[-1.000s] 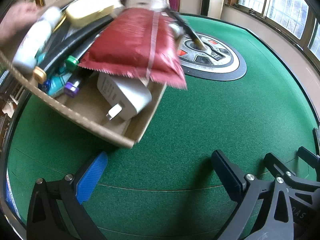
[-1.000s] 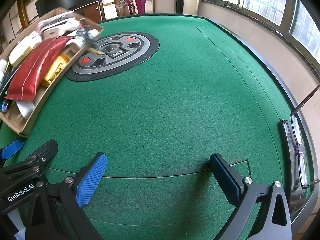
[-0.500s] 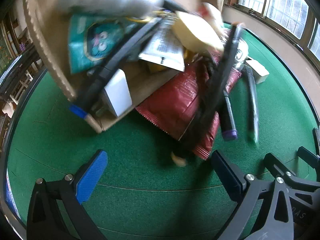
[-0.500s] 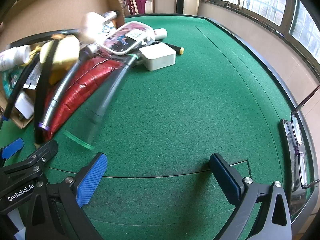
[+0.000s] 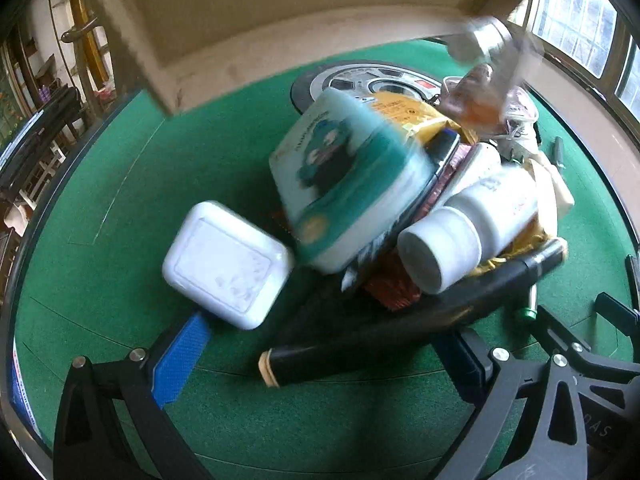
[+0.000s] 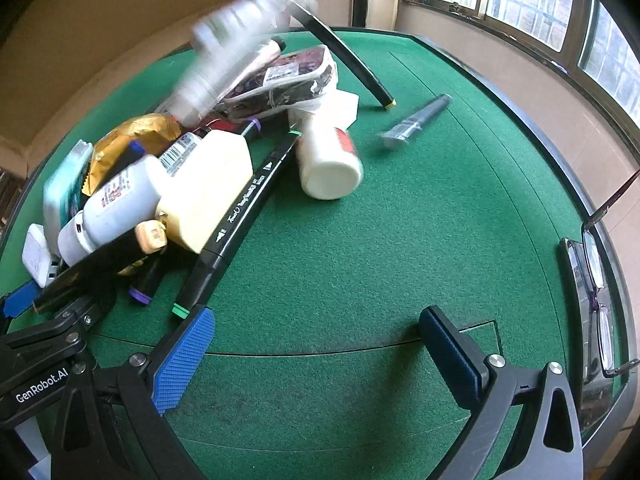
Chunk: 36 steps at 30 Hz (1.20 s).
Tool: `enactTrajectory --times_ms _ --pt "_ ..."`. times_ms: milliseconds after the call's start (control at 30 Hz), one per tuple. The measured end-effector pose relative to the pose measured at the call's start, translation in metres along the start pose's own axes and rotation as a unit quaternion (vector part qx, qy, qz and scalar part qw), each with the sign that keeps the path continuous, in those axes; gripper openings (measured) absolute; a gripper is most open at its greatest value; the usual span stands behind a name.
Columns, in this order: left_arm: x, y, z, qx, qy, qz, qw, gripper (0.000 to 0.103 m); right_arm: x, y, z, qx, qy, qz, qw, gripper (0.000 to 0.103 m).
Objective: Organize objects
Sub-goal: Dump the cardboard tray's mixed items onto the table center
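A heap of loose items lies on the green felt table point(image 6: 400, 220). In the left wrist view I see a white charger point(image 5: 226, 266), a teal tissue pack point(image 5: 348, 184), a white bottle point(image 5: 468, 232), a yellow packet point(image 5: 408, 114) and a long black marker point(image 5: 400, 328). An upturned cardboard box point(image 5: 280, 20) hangs above them. My left gripper point(image 5: 320, 360) is open, with the marker's end lying between its fingers. My right gripper point(image 6: 316, 344) is open over bare felt. Near it lie a black marker point(image 6: 240, 216), a cream bottle point(image 6: 204, 192), a second white bottle point(image 6: 328, 160) and a grey marker point(image 6: 416, 122). A blurred bottle point(image 6: 236, 52) is in mid-air.
A round grey disc point(image 5: 360, 80) is set into the felt behind the heap. Eyeglasses point(image 6: 596, 280) rest on the table's right rim. Bare felt stretches to the right of the heap. Windows line the far right wall.
The cardboard box has been tipped upside down and lifted, and its contents have spilled into a heap on the felt. Both grippers have stayed where they were, open.
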State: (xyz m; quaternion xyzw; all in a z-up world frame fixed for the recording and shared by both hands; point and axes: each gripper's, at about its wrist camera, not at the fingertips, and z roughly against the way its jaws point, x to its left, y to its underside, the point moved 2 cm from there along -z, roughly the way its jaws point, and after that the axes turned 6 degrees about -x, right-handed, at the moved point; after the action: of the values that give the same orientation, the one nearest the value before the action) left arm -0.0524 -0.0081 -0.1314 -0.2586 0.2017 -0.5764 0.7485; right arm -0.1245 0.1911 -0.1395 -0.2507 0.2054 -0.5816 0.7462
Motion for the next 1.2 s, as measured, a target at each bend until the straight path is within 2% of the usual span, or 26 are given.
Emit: enactTrajectory --times_ms 1200 --pt "0.0027 0.0015 -0.0035 0.0 0.0 0.0 1.0 0.103 0.0019 -0.0015 -0.0008 0.0 -0.001 0.0 1.0 0.103"
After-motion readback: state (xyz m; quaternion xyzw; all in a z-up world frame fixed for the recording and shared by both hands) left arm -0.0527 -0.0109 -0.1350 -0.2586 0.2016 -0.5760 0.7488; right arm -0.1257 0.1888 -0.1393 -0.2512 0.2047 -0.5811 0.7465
